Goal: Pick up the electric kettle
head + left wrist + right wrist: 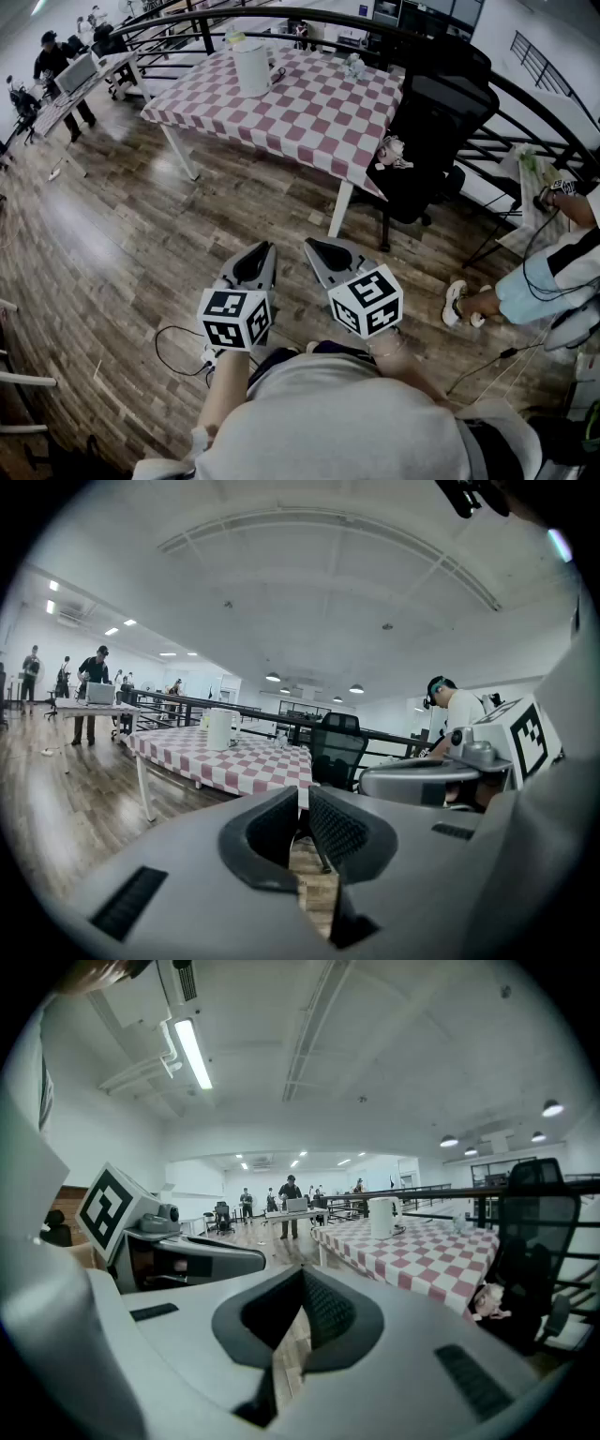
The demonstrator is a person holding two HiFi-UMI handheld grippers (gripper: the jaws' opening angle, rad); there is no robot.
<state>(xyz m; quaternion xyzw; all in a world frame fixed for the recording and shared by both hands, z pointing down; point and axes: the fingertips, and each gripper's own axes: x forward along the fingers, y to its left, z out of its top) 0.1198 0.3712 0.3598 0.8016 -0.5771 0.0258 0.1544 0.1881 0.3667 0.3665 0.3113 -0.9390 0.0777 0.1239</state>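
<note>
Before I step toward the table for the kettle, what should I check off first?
1. Electric kettle located, upright on the checkered table: ok.
2. Left hand-held gripper empty: ok, jaws together.
3. Right hand-held gripper empty: ok, jaws together.
4. Jaws open for a grasp: not ok, both shut.
5. Electric kettle within reach: not ok, open floor lies between.
6. Cable near the feet clear of the path: cannot tell.

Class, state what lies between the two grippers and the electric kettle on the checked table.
Head view: a stretch of wooden floor, then the checked tablecloth up to the electric kettle; nothing else stands on that line.
</note>
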